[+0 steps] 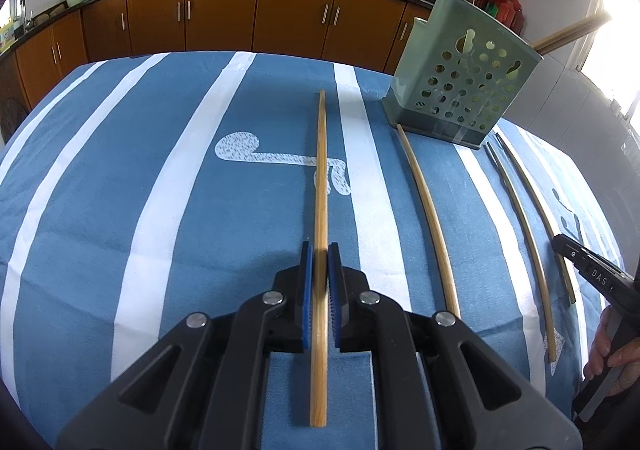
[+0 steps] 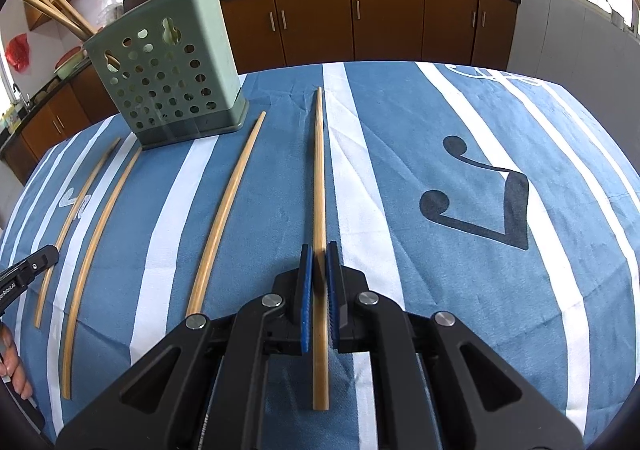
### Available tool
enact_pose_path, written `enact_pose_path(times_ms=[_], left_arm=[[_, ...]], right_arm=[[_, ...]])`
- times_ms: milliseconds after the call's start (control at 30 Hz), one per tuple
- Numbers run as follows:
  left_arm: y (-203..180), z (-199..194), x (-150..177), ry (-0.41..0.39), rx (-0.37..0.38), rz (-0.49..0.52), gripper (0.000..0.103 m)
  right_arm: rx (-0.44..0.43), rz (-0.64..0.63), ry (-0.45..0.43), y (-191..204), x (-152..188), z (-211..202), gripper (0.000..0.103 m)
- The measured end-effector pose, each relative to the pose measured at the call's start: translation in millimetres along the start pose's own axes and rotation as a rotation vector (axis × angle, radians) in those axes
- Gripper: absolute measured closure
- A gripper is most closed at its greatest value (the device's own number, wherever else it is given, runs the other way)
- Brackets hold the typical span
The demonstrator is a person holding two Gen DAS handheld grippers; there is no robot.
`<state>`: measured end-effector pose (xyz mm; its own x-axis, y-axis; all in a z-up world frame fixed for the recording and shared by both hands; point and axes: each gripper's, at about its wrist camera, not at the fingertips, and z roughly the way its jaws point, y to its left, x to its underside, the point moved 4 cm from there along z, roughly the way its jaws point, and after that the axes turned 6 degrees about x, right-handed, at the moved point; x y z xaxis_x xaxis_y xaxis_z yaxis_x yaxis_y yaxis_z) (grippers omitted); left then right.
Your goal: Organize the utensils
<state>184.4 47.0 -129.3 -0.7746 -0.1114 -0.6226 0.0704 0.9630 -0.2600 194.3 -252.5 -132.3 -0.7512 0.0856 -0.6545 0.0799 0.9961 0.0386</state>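
Four wooden chopsticks lie side by side on the blue striped tablecloth. My left gripper [image 1: 320,250] is closed around the leftmost chopstick [image 1: 320,170], its blue pads on both sides of it. My right gripper [image 2: 319,248] is closed around the rightmost chopstick [image 2: 319,170] in the same way. Both chopsticks still rest on the cloth. A green perforated utensil holder [image 1: 460,78] stands at the far side and also shows in the right wrist view [image 2: 168,66]. Several chopsticks stick out of its top. Two more chopsticks [image 2: 228,206] [image 2: 96,246] lie between the grippers.
The blue and white striped tablecloth [image 1: 160,170] covers the whole table. Brown kitchen cabinets [image 1: 224,14] and a counter with woks run behind it. A bright window is at the right. The other gripper shows at each view's edge [image 1: 592,270] [image 2: 28,262].
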Motion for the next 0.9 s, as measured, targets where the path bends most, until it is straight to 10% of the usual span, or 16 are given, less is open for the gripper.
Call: enact_pose_path(times_ms=[900], left_arm=[[2.2,-1.3,0.3,-0.003,0.010,-0.011,0.093]], right_arm=[[-0.009,0.005,0.001,-0.8,1.4,-0.9,0.094]])
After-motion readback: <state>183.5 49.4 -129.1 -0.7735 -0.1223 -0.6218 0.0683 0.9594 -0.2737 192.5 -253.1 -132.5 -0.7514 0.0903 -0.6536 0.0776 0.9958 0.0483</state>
